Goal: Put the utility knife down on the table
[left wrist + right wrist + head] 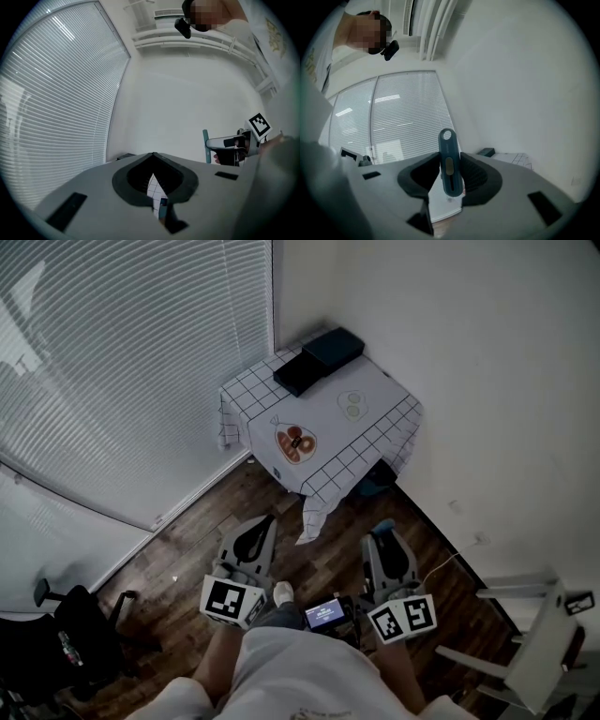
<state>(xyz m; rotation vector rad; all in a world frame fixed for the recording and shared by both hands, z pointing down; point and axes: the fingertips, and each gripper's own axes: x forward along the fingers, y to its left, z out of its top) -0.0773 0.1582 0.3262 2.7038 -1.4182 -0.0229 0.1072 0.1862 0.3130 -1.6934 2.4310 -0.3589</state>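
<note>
The teal utility knife [449,164] stands upright between the jaws of my right gripper [450,174], which is shut on it. In the head view the right gripper [384,538] is held low in front of the person's body, with the knife [383,524] poking out of its tip. My left gripper [261,526] is beside it, shut with nothing in it; in its own view the left gripper [153,158] shows only a sliver of checked cloth between the jaws. The table [375,390], under a white checked cloth, stands ahead in the room's corner, well apart from both grippers.
Two dark boxes [319,359] lie at the table's far corner. Printed plate pictures [295,443] mark the cloth. Window blinds [131,362] run along the left, a white wall along the right. A black chair [80,629] stands lower left, a white frame [534,643] lower right.
</note>
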